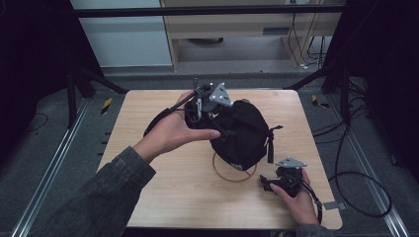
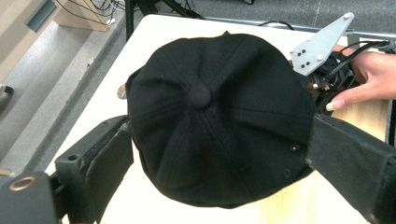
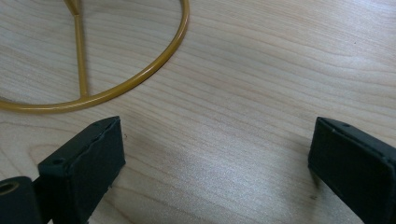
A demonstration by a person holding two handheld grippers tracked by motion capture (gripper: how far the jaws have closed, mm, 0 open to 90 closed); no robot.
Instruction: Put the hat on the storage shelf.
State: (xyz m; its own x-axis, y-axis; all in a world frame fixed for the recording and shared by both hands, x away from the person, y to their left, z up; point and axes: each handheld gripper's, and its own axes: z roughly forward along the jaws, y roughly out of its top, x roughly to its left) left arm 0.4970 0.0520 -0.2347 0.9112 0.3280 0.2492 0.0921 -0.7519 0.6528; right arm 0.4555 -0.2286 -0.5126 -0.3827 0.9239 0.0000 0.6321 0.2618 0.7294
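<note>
A black cap (image 1: 242, 131) sits on a gold wire stand whose ring base (image 1: 228, 177) rests on the wooden table (image 1: 163, 197). My left gripper (image 1: 215, 116) hovers at the cap's far left side, held by a hand. In the left gripper view its jaws stand wide on either side of the cap's crown (image 2: 215, 116), and the left gripper (image 2: 219, 133) is open, not pinching the fabric. My right gripper (image 1: 268, 183) lies on the table at the front right. In its own view the right gripper (image 3: 217, 140) is open over bare wood, beside the gold ring (image 3: 140, 77).
The cap's strap (image 1: 271, 143) hangs down its right side. Cables (image 1: 356, 192) trail off the table's right edge onto the floor. Black frame legs (image 1: 341, 79) stand behind the table. Bare wood lies at the front left.
</note>
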